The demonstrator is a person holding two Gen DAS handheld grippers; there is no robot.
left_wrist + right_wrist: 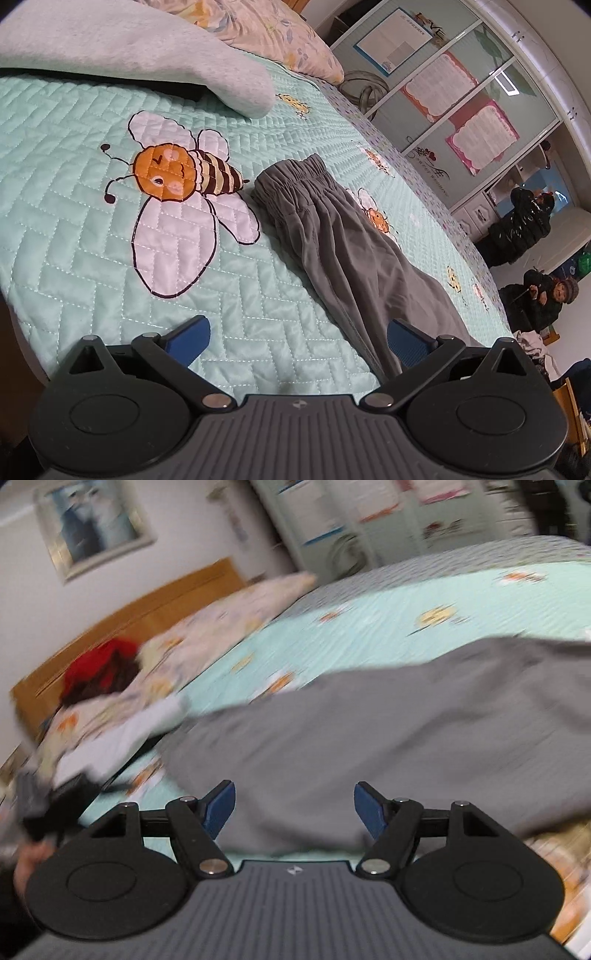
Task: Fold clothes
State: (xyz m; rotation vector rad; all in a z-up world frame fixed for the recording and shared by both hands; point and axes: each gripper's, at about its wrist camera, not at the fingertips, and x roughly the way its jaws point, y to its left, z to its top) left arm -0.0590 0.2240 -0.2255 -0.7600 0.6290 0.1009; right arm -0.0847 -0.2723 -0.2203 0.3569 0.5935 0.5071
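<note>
Grey trousers (343, 243) with an elastic waistband lie lengthwise on the mint quilted bedspread (74, 206), waistband at the far end. My left gripper (297, 345) is open and empty, hovering over the near end of the trousers, its right finger above the grey cloth. In the blurred right wrist view the same grey trousers (388, 731) spread across the bed. My right gripper (294, 808) is open and empty just above the near edge of the cloth.
A light fleece garment (129, 48) and floral pillows (273, 33) lie at the head of the bed. A wooden headboard (122, 620) with a red item (99, 664) stands behind. Wardrobe doors (461, 96) and two people (535, 295) are beyond the bed's far side.
</note>
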